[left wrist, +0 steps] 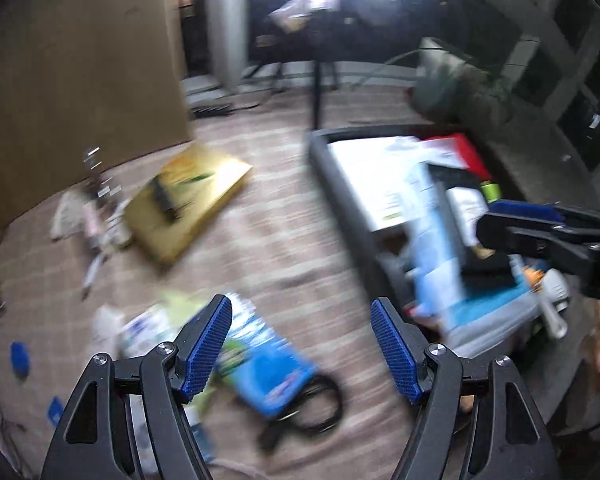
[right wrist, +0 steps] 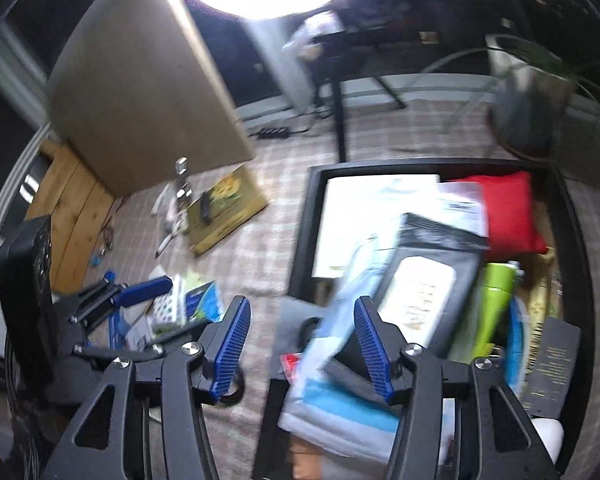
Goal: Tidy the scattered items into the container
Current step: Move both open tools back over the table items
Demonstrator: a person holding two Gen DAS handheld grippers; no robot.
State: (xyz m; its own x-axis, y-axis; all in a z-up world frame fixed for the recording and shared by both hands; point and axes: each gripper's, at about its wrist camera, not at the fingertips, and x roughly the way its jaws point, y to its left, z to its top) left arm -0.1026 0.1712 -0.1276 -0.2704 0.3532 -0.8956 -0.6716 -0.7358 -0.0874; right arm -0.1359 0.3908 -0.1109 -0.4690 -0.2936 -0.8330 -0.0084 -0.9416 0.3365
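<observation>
Your right gripper (right wrist: 298, 346) hangs released over the full bin (right wrist: 300, 240); your left gripper (left wrist: 302, 346), empty and spread wide, needs the blue packet (left wrist: 260, 364) next.

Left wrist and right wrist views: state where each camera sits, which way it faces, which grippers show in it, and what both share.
Left wrist: on the left gripper, facing down at the rug and a blue packet; jaws open, the right gripper enters from the right.
Right wrist: on the right gripper, facing down over the container; jaws open, the left gripper at left.
Shared: container, yellow box, red item.
</observation>
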